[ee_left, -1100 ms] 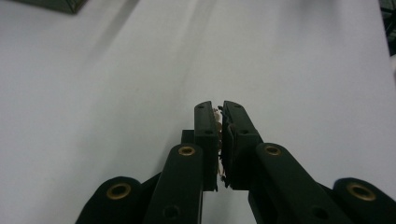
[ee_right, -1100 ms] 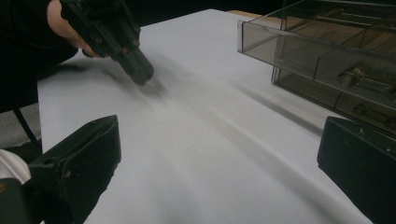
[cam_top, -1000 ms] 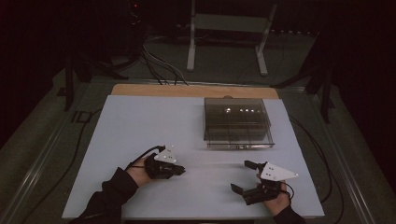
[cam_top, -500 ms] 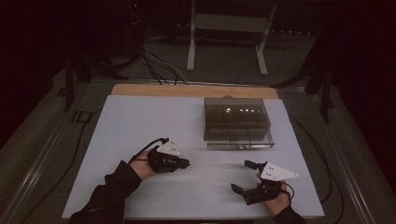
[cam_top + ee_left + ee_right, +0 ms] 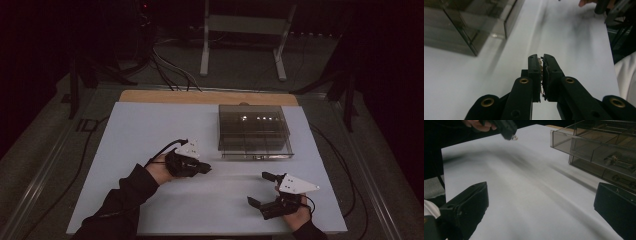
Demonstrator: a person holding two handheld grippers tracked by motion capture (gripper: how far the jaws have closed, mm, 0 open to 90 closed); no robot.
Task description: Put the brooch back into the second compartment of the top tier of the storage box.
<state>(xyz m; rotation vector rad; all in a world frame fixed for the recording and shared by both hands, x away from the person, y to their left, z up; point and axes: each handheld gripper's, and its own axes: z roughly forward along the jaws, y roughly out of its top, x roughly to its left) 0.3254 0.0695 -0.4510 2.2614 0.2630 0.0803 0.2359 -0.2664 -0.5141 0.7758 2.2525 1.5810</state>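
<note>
A dim room, seen from above and from two hand-held grippers. Nearest the person, at the table's near right edge, the right gripper point(image 5: 261, 190) rests low over the pale blue-white table point(image 5: 140, 130), held in the right hand point(image 5: 299, 217); its two black jaws stand wide apart with nothing between them, and in the right gripper view they frame bare tabletop at either side. A little farther in and to the left, the left gripper point(image 5: 206, 168) is held by the left hand point(image 5: 159, 168), a dark sleeve point(image 5: 117, 205) running back to the bottom edge. Its jaws point to the right, toward the middle of the table. In the left gripper view the jaws are pressed nearly together on a small pale object point(image 5: 540, 60), only a sliver of which peeks out at the tips; what it is cannot be told. The same small pale object point(image 5: 514, 137) shows at the tip of that gripper in the right gripper view. Beyond both grippers, right of centre, sits a smoky transparent box point(image 5: 254, 131) divided into compartments, with small metal parts point(image 5: 618, 161) lying in some of them; it stands apart from both grippers. Farther back, a strip of bare wood point(image 5: 205, 97) edges the table, and behind it, on the dark floor, lie cables point(image 5: 170, 70) and the legs of a light metal stand point(image 5: 240, 40).
</note>
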